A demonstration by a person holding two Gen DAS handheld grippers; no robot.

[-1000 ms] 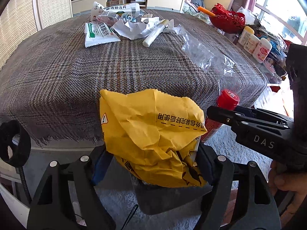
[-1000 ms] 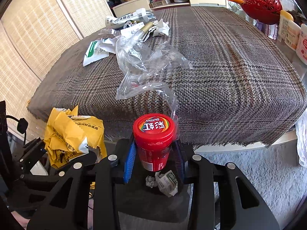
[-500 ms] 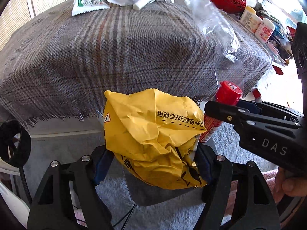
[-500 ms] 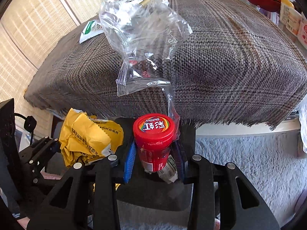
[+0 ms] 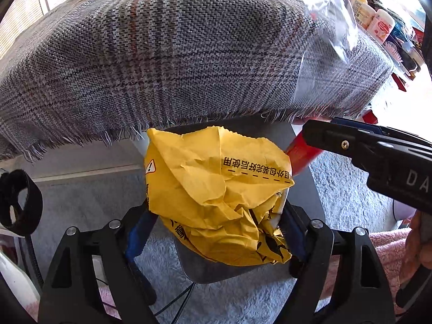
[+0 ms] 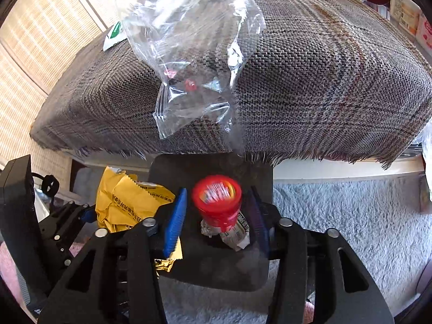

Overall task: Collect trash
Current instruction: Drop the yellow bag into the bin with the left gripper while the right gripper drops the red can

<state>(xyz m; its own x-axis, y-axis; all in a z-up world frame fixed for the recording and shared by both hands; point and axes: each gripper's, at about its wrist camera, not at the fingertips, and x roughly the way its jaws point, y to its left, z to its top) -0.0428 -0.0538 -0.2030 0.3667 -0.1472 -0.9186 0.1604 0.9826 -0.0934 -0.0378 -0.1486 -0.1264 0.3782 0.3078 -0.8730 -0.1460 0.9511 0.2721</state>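
My left gripper (image 5: 216, 232) is shut on a crumpled yellow wrapper (image 5: 216, 191) and holds it over a dark bin (image 5: 216, 270) below the table edge. My right gripper (image 6: 216, 213) has its jaws spread. The red-capped Skittles bottle (image 6: 217, 201) sits blurred between them, free of the pads, over the bin (image 6: 216, 267). A clear plastic bag (image 6: 194, 54) hangs above the bottle in front of the table. The yellow wrapper also shows in the right wrist view (image 6: 127, 202), and the red bottle in the left wrist view (image 5: 299, 155).
The table under a grey plaid cloth (image 5: 175, 48) overhangs the bin. A green-and-white packet (image 6: 114, 33) lies on it at the far left. White bottles (image 5: 378, 24) stand on its right side. Crumpled paper (image 6: 235, 233) lies in the bin. Grey shaggy rug (image 6: 351, 216) covers the floor.
Both grippers dropped lower, over the bin. My right gripper opened and let go of the red bottle, which now looks blurred. The clear bag lifted higher in view.
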